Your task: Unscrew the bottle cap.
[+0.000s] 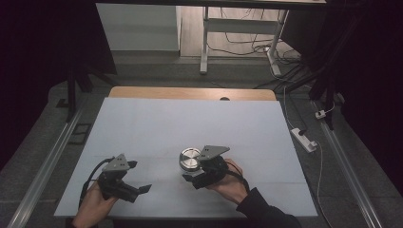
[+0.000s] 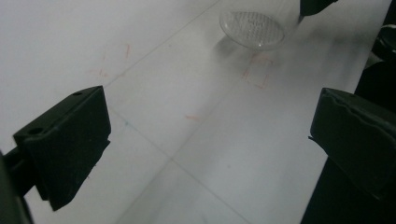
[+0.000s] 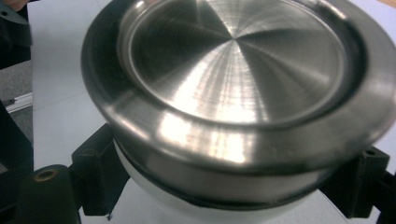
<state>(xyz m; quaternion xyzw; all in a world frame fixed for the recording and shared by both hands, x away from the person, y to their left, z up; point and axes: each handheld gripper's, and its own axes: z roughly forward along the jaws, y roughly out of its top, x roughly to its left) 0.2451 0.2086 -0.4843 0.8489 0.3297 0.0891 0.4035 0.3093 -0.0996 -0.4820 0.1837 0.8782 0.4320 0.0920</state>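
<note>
Two grippers up: my right gripper clamped on steel-lidded jar, left gripper jaws wide, nothing between, above white mat

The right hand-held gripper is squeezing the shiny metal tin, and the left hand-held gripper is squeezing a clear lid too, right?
Not quite. The right hand-held gripper does clamp the shiny metal tin, but the left hand-held gripper holds nothing: the left gripper view shows its jaws wide apart over bare table, with the clear lid lying farther off.
</note>
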